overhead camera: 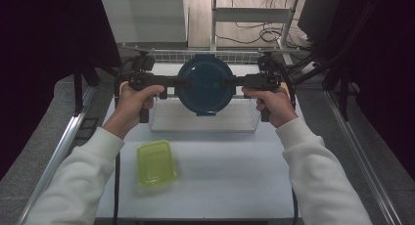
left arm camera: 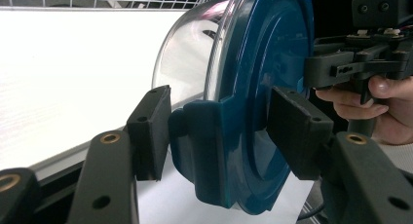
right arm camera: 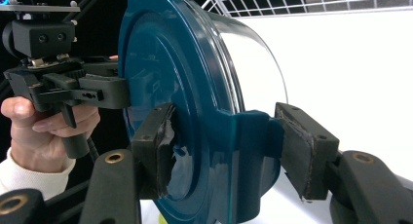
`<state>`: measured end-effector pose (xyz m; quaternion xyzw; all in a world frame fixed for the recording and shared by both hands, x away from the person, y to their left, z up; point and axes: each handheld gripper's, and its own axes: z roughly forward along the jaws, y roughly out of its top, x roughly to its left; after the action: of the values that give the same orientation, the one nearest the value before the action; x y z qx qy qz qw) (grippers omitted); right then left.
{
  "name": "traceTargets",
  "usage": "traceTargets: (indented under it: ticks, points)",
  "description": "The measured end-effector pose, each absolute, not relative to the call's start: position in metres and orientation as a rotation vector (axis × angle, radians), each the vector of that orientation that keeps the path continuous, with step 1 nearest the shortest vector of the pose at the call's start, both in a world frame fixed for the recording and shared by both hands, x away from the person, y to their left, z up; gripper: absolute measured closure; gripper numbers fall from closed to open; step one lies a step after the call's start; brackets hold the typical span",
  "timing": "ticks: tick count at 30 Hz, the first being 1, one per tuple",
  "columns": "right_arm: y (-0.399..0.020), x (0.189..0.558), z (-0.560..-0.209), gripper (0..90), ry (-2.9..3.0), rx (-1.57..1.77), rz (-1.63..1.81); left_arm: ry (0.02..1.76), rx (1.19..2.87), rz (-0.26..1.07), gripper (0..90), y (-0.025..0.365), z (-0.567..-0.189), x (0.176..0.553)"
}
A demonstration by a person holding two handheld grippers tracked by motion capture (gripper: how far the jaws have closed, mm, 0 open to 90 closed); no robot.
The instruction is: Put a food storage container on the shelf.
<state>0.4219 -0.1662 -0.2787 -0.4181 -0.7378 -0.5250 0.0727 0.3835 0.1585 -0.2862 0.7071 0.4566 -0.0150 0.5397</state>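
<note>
In the high view, two white sleeves (overhead camera: 73, 186) are seen nearest the camera, coming in from the bottom edge. A green-yellow container (overhead camera: 155, 163) lies on the white table (overhead camera: 235, 181) between them, closer to the left sleeve. Farther away, a round container with a blue lid (overhead camera: 204, 83) is held up on its edge between the left gripper (overhead camera: 171, 82) and the right gripper (overhead camera: 238, 81), above a wire basket (overhead camera: 205, 121).

In the left gripper view, the left gripper (left arm camera: 219, 126) is clenched on a latch tab of the blue lid; one pad is pressed on the tab at the clear-bowl side, the other on the lid's top face. The right gripper (left arm camera: 311, 70) is seen farther off at the opposite rim.

In the right gripper view, the right gripper (right arm camera: 224, 146) is clenched in the same way on the other latch tab, and the left gripper (right arm camera: 122, 92) is seen touching the far rim of the lid.
</note>
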Motion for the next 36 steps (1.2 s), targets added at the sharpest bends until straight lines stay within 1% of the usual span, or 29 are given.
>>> traceTargets:
  ticks: [11,24,29,36]
  points:
    - [-0.167,0.436,-0.271,41.7,-2.246,-1.261,-1.574,1.079,1.672,-0.044,43.0,0.157,-0.283,0.401]
    - [-0.165,0.467,-0.266,41.8,-2.240,-1.273,-1.567,1.091,1.687,-0.059,42.9,0.160,-0.277,0.435]
    - [-0.166,0.481,-0.270,41.8,-2.215,-1.278,-1.567,1.095,1.695,-0.057,42.8,0.160,-0.279,0.447]
    - [-0.165,0.496,-0.282,41.7,-2.194,-1.308,-1.525,1.111,1.699,-0.080,42.6,0.160,-0.293,0.462]
